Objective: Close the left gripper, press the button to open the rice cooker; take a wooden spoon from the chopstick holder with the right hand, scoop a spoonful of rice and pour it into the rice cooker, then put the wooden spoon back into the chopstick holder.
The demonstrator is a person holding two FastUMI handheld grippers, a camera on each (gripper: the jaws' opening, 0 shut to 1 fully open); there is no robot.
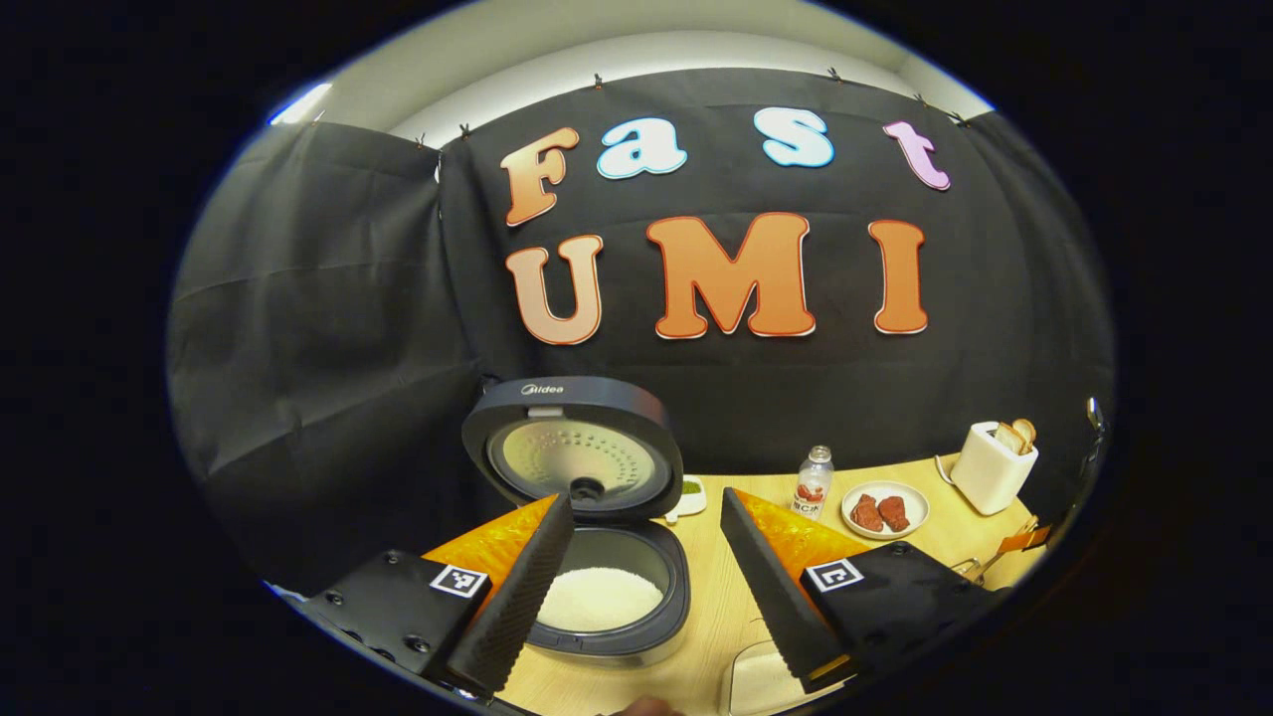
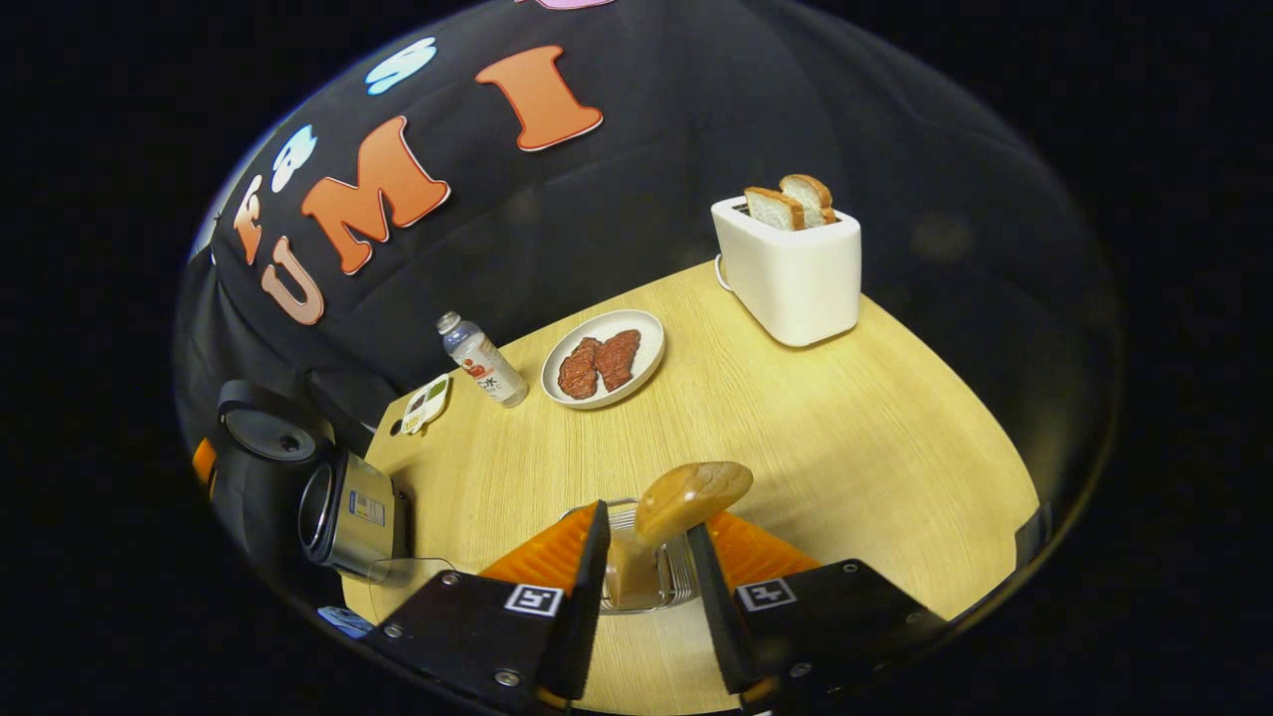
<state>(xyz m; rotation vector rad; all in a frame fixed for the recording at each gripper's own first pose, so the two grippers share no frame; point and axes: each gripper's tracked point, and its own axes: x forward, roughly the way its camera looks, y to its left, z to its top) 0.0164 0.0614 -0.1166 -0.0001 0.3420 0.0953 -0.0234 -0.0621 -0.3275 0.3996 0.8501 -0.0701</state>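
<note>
Spoon (image 2: 686, 497) stands in the holder (image 2: 651, 577), bowl end up, between the right gripper (image 2: 644, 587) fingers; can't tell if they pinch it. Wood: light, stiff, smooth, so grab the neck. Cooker (image 1: 607, 587) is open w/ rice; left gripper (image 1: 646, 587) is spread wide, holding nothing.

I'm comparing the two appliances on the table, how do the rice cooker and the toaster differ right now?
The rice cooker is dark and round, the toaster white and boxy. The rice cooker's lid stands open with rice inside; the toaster has bread slices sticking up from its top. Both sit on the wooden table.
</note>
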